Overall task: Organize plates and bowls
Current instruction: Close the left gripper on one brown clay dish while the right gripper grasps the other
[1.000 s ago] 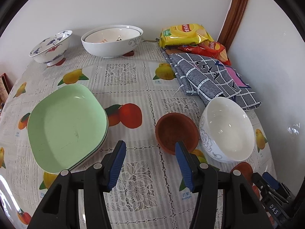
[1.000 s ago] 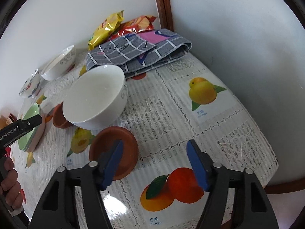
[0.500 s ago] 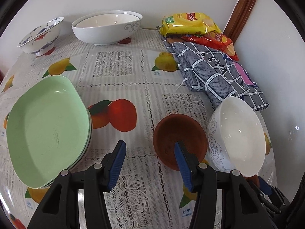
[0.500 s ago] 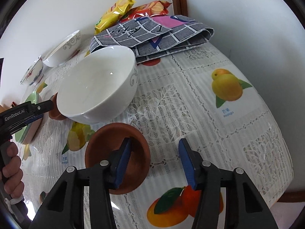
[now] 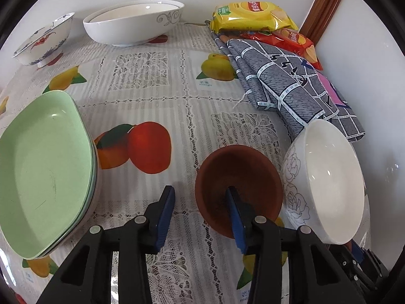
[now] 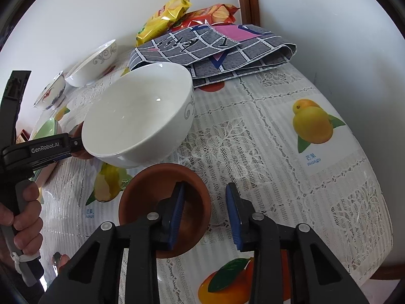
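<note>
Two small brown bowls stand on the fruit-print tablecloth with a white bowl between them. My left gripper straddles the left rim of one brown bowl. Its right finger is inside and its left finger is outside. The jaws are closing, and the outer pad still stands off the rim. My right gripper straddles the right rim of the other brown bowl. Its left finger is inside and its jaws are closing, with a gap left to the rim. A stack of green plates lies to the left.
At the back by the wall stand a large white bowl and a blue-and-red patterned bowl. A folded grey checked cloth and snack bags fill the far right corner. The table edge curves close on the right. A hand holds the left gripper's handle.
Both grippers sank toward the brown bowls and their jaws narrowed. The left one's right finger and the right one's left finger now reach inside their bowls.
</note>
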Motion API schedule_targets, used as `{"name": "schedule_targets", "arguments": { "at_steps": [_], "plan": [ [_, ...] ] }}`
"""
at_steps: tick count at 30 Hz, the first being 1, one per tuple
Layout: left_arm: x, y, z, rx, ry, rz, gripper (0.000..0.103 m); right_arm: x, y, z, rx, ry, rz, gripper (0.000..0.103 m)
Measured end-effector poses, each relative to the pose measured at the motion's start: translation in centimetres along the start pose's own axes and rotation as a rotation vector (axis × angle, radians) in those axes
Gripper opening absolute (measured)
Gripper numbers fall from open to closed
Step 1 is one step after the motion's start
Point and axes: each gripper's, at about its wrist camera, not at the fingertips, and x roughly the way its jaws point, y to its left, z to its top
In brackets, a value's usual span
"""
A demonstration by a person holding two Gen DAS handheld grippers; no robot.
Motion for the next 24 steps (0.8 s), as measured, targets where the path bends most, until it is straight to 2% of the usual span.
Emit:
{"name": "schedule_targets", "arguments": {
  "at_steps": [3, 9, 24],
  "plan": [
    [0.1, 0.0, 0.1, 0.007, -0.001, 0.005, 0.032, 0.0, 0.1, 0.0, 0.007, 0.004, 0.029, 0.020],
    [0.1, -0.1, 0.2, 0.008, -0.001, -0.021, 0.016, 0.1, 0.6, 0.0, -0.005, -0.007, 0.016, 0.018],
    [-1.4, 0.1, -0.4, 0.023, -0.032, -0.038, 0.009, -1.0, 0.7, -0.4, 0.001, -0.051, 0.006, 0.010]
  ]
}}
